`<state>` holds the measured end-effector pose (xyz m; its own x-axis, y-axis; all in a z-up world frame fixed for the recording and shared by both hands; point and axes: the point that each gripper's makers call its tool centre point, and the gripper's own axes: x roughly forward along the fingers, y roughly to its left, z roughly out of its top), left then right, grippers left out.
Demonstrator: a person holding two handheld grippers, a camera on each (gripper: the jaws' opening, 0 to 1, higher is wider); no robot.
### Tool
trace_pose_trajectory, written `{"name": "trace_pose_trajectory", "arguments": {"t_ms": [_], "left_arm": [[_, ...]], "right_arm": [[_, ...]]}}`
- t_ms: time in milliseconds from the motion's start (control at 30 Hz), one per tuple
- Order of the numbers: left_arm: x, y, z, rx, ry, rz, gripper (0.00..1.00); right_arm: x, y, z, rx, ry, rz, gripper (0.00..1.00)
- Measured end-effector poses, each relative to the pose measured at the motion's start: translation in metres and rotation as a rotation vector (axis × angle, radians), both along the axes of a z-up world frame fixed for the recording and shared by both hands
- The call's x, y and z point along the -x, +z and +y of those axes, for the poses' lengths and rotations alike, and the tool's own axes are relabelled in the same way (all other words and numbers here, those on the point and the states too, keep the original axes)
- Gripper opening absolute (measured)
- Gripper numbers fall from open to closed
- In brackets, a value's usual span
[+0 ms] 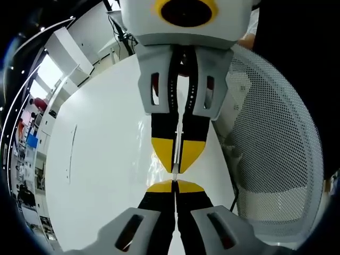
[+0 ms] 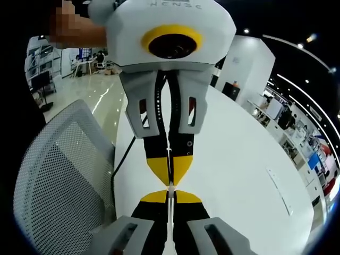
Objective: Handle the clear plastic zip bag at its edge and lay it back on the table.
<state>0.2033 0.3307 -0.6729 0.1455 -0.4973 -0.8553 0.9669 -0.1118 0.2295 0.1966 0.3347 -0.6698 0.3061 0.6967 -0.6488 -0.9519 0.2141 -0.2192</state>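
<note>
Above the white desk, both grippers face tip to tip, left gripper and right gripper, each with fingers clamped on the clear bag edge.

so there's a big white desk, a grey mesh office chair pushed right up beside its edge, and shelves and workstations way off in the background

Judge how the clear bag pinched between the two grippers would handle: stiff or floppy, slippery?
Probably floppy: the bag shows wrinkled glints and only a thin edge between the left gripper and right gripper. Likely light, being thin film. Its gloss suggests slipperiness.
</note>
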Motion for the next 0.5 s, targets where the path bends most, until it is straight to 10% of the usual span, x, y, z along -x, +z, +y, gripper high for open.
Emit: {"name": "trace_pose_trajectory", "arguments": {"t_ms": [500], "left_arm": [[-0.0011, -0.0011, 0.0037, -0.011, 0.0, 0.005, 0.0]], "right_arm": [[0.0002, 0.0002, -0.0013, -0.004, -0.006, 0.002, 0.0]]}}
